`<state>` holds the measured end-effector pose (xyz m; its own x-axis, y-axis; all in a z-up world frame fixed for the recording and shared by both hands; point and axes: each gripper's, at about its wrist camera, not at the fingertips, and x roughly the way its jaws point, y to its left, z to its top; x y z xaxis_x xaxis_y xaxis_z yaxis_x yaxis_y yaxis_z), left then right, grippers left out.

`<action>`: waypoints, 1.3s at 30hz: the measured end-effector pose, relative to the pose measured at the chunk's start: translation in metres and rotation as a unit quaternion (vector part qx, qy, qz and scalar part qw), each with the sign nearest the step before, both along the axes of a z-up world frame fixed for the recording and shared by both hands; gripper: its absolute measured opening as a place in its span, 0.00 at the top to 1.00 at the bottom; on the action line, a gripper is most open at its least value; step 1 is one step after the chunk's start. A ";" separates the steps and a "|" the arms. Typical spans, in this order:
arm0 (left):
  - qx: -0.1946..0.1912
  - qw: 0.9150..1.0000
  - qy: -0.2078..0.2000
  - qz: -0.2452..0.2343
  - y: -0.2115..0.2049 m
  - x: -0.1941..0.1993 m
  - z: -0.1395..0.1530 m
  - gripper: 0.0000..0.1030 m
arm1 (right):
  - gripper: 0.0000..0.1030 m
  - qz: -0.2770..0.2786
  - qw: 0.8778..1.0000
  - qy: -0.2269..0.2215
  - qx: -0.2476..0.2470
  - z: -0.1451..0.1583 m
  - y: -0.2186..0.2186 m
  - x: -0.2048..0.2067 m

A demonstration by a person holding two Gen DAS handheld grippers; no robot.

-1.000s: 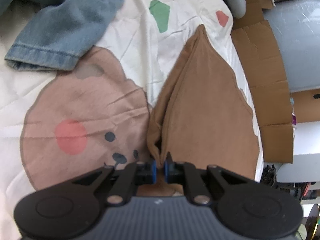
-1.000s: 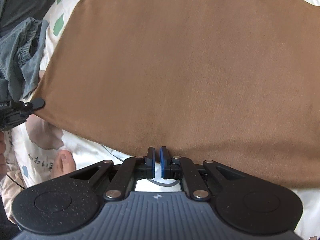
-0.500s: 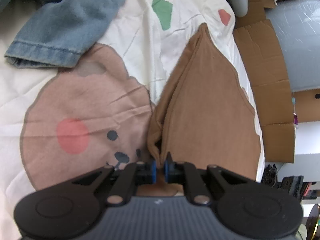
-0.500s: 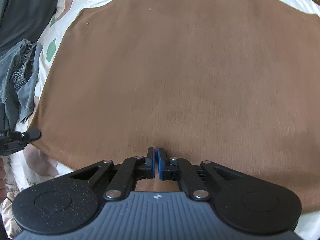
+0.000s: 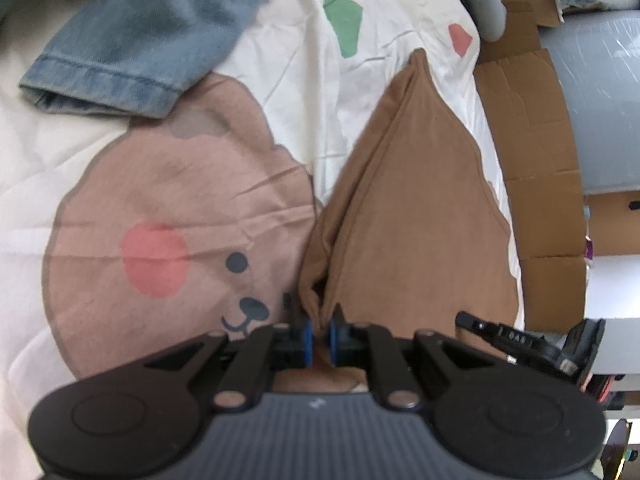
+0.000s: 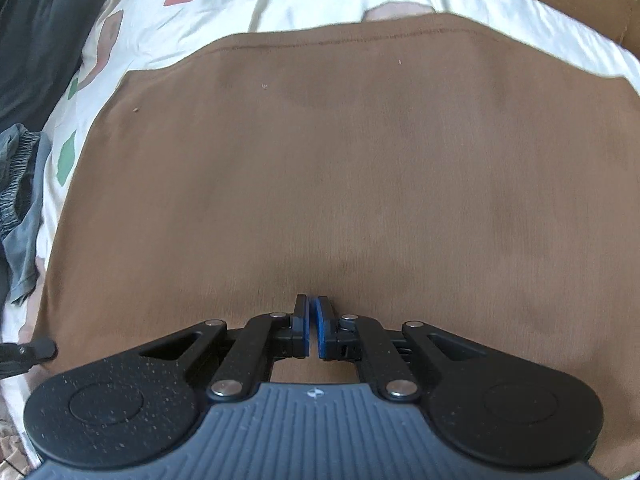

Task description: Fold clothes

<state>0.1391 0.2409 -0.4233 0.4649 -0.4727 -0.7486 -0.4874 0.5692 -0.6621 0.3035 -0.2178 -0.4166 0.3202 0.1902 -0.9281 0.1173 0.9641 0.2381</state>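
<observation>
A brown garment [image 5: 416, 216] lies folded on a cream bedsheet with a bear print [image 5: 168, 216]. My left gripper [image 5: 319, 330] is shut on a doubled corner of the brown garment and holds it a little off the sheet. In the right wrist view the brown garment [image 6: 344, 168] spreads flat and fills most of the frame. My right gripper [image 6: 313, 312] is shut, with its tips low over the near part of the cloth; whether it pinches any cloth I cannot tell. The right gripper's edge shows in the left wrist view [image 5: 532, 344].
Blue jeans [image 5: 144, 40] lie on the sheet at the far left. Flattened cardboard [image 5: 532, 128] and a grey surface [image 5: 600, 100] run along the bed's right side. A dark garment [image 6: 36, 32] and grey shorts [image 6: 20, 200] lie left of the brown cloth.
My right gripper has moved forward over the brown garment, whose far hem and the sheet beyond now show. The left gripper keeps its hold and has shifted slightly; the right gripper has entered its view.
</observation>
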 end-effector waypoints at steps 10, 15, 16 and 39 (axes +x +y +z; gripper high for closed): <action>0.000 1.000 0.000 0.000 0.000 -0.003 0.001 0.92 | 0.92 -0.019 1.000 -0.010 -0.012 -0.001 -0.010 0.035; 0.000 1.000 0.000 0.001 0.000 -0.001 0.002 0.92 | 0.92 -0.033 0.999 -0.020 -0.018 -0.001 -0.017 0.057; 0.000 1.000 0.000 0.000 0.000 0.000 0.002 0.92 | 0.92 -0.034 0.999 -0.023 -0.022 -0.001 -0.017 0.062; -0.007 1.000 -0.005 -0.004 0.002 0.000 0.001 0.92 | 0.92 -0.088 0.994 -0.058 -0.036 -0.008 -0.036 0.143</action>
<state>0.1393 0.2425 -0.4220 0.4681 -0.4872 -0.7373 -0.4759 0.5640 -0.6748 0.4467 -0.2541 -0.4249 0.4480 0.0561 -0.8923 0.2607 0.9465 0.1904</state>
